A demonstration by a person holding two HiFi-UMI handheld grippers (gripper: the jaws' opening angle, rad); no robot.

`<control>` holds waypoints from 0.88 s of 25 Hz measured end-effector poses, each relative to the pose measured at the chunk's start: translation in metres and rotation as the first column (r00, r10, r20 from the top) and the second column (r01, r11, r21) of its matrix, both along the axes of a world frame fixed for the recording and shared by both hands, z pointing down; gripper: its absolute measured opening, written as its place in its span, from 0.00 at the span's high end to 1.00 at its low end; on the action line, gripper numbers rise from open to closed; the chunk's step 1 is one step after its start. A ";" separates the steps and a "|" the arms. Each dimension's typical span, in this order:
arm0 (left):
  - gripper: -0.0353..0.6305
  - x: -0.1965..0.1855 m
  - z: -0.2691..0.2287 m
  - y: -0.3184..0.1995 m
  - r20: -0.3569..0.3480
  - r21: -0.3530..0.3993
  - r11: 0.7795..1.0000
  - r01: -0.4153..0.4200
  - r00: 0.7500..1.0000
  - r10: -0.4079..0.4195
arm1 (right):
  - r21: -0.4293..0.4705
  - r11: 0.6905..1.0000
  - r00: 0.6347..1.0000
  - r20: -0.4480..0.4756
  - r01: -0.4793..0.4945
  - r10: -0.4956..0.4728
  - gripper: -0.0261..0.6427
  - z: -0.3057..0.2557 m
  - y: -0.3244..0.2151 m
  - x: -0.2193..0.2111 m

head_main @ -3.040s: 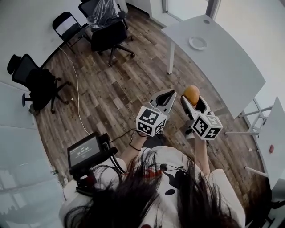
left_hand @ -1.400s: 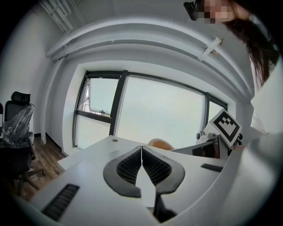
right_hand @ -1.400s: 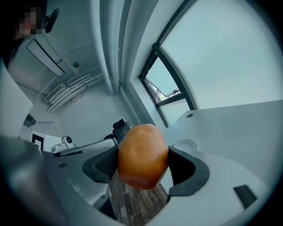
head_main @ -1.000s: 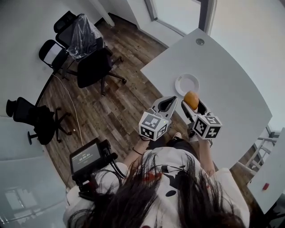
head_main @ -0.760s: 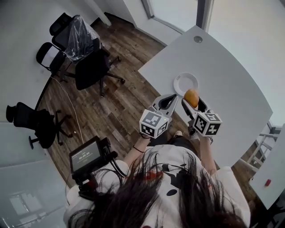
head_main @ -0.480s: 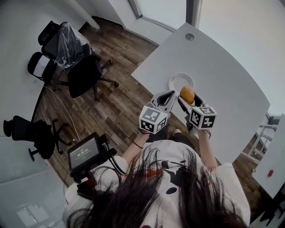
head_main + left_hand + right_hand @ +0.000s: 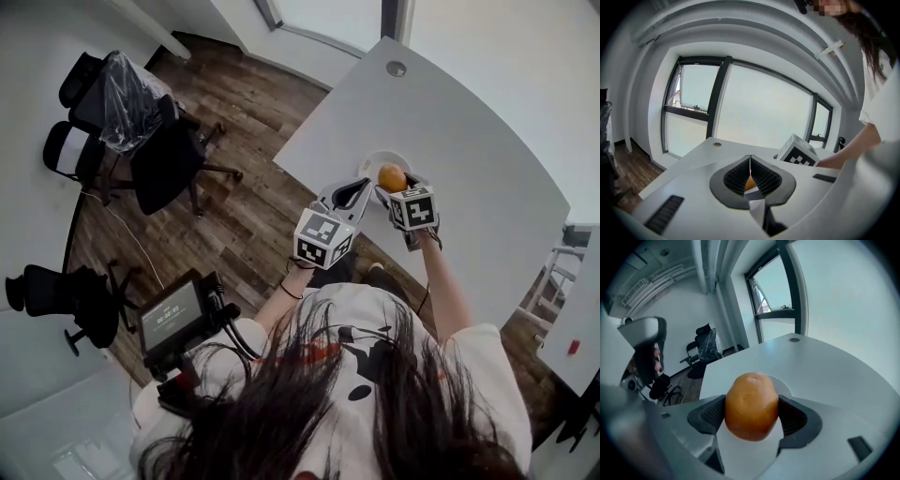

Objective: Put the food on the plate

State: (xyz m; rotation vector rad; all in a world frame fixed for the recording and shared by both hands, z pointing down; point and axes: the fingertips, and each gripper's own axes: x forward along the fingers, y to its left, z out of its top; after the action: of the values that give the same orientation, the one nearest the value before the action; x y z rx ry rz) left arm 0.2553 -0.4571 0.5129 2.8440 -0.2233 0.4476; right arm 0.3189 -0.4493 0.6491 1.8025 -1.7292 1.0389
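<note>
An orange, rounded piece of food (image 7: pixel 392 177) is pinched between the jaws of my right gripper (image 7: pixel 395 184), which is shut on it. It hangs just above a small white plate (image 7: pixel 376 161) near the corner of the white table (image 7: pixel 487 141). In the right gripper view the food (image 7: pixel 751 404) fills the space between the pads of that gripper (image 7: pixel 752 417), and the plate (image 7: pixel 783 384) shows behind it. My left gripper (image 7: pixel 359 190) is beside it on the left, shut and empty; in its own view the left gripper (image 7: pixel 750 160) has its jaws meeting.
A round cable grommet (image 7: pixel 397 68) sits in the table's far corner. Black office chairs (image 7: pixel 164 155), one under plastic wrap (image 7: pixel 122 89), stand on the wooden floor to the left. A second white table (image 7: pixel 583 281) is at the right edge.
The person has walked up to the table. My right gripper has carried the food forward from over the floor to above the plate. The left gripper stayed shut alongside.
</note>
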 end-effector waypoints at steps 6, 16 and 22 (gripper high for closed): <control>0.94 0.001 0.003 0.008 0.000 0.002 0.999 -0.033 0.999 0.033 | -0.087 0.995 0.997 -0.069 0.039 -0.045 0.43 0.029 0.008 0.002; 0.94 0.002 0.003 0.009 0.008 0.003 0.999 -0.050 0.999 0.050 | -0.123 0.992 0.996 -0.085 0.012 -0.023 0.42 0.035 0.021 0.004; 0.94 0.001 0.005 0.009 0.010 0.001 0.999 -0.054 0.998 0.054 | -0.096 0.995 0.998 -0.056 -0.023 0.018 0.42 0.033 0.024 0.001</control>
State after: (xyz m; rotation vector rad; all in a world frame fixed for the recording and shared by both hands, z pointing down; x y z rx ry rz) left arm 0.2565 -0.4480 0.5177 2.8559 -0.1488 0.4730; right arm 0.3198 -0.4251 0.6819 1.7753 -1.6035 1.0531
